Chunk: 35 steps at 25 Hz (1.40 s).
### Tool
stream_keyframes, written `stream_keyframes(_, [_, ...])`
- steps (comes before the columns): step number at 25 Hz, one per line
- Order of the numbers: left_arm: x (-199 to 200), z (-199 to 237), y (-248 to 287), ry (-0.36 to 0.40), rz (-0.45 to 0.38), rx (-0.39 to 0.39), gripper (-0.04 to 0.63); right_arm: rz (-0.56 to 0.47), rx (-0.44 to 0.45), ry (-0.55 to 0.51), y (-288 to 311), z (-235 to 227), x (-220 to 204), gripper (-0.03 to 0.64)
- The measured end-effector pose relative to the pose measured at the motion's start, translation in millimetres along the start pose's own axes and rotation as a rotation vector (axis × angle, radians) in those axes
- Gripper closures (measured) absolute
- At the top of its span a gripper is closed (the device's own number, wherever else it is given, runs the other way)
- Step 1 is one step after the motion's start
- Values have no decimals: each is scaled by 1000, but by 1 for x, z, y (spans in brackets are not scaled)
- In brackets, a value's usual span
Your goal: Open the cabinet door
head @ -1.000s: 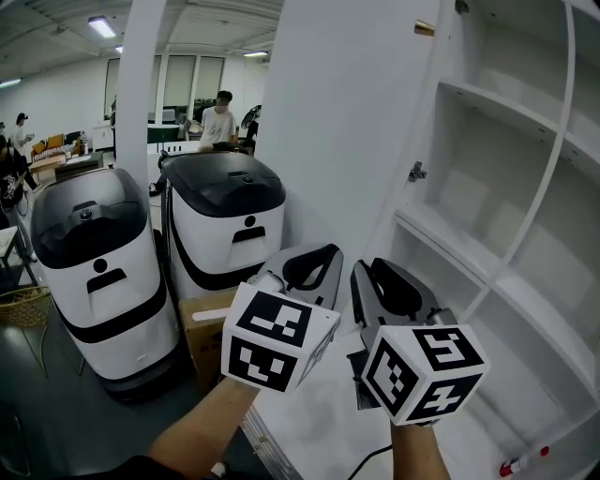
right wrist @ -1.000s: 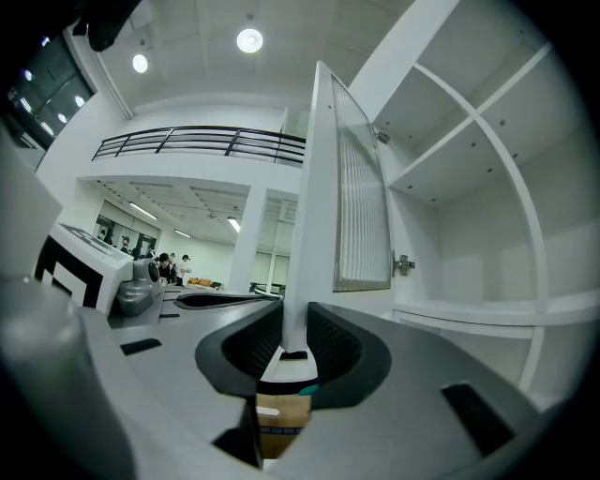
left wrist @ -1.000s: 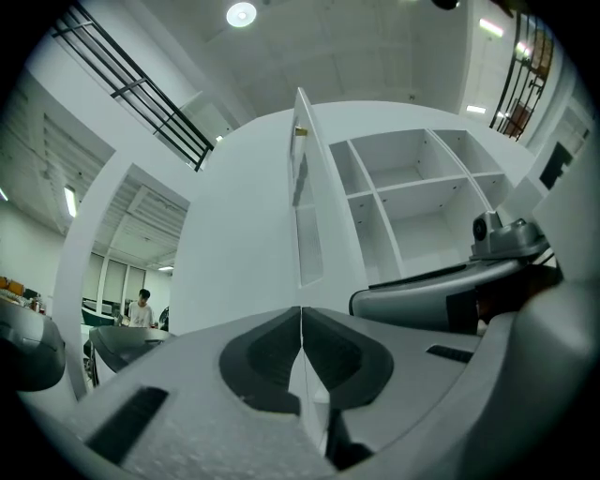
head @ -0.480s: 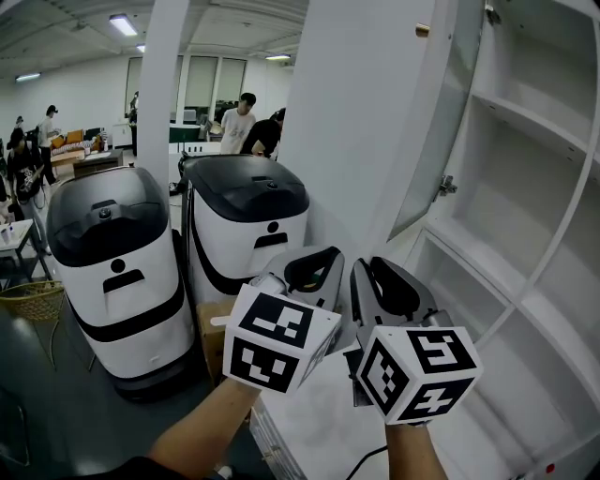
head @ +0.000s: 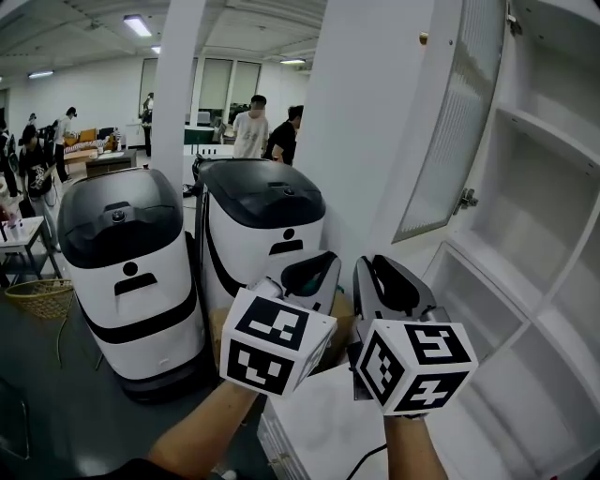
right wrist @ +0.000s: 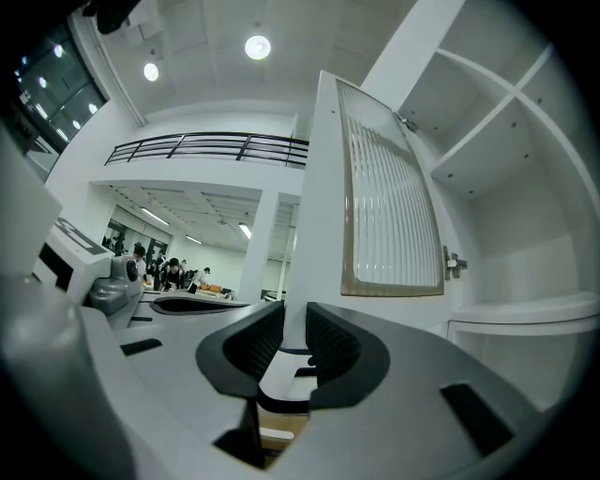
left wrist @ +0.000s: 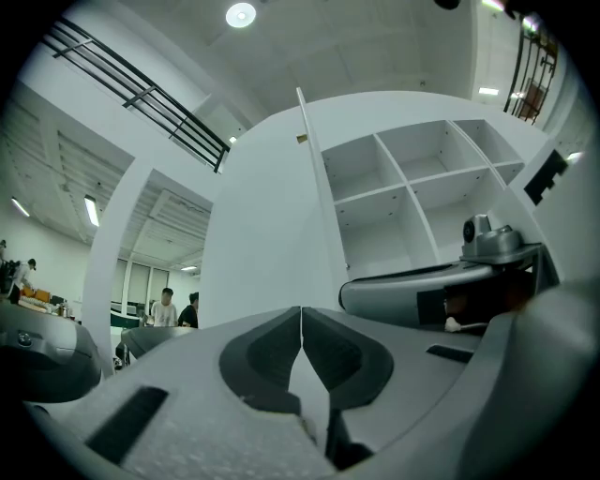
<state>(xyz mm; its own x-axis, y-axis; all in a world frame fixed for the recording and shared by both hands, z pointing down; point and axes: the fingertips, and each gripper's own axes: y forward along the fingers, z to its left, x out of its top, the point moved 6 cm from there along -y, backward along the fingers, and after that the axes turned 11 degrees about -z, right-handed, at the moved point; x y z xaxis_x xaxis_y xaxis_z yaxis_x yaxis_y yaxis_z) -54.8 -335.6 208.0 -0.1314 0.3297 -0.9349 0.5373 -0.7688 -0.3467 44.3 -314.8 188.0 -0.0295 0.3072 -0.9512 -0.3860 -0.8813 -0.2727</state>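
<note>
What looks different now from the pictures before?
The cabinet door shows more of its ribbed pane now: it swung wider or the view turned. Nothing grabbed or dropped. The left hand-held gripper and right hand-held gripper stay side by side, empty.

Round white ceiling lamps (right wrist: 257, 46) and long fluorescent ceiling strips (head: 137, 24) light the hall brightly and evenly, shadows faint. The white open-shelved cabinet (head: 553, 234) nearly bleaches out. Both gripper views bulge fisheye-fashion, corners black, foreground soft; distant figures perhaps blurred.
</note>
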Motion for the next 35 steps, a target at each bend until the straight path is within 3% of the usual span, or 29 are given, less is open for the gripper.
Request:
stream_keyframes(11, [-4, 29, -4, 19, 10, 32, 578, 4, 9, 9, 37, 7, -9, 537])
stream_keyframes(19, [-9, 27, 1, 16, 19, 14, 578, 9, 36, 31, 49, 5, -12, 537])
stream_keyframes(28, [-11, -1, 8, -6, 17, -24, 578, -4, 37, 48, 19, -8, -9, 546])
stream_keyframes(35, [-14, -50, 17, -41, 27, -106, 578, 19, -52, 44, -27, -41, -9, 561])
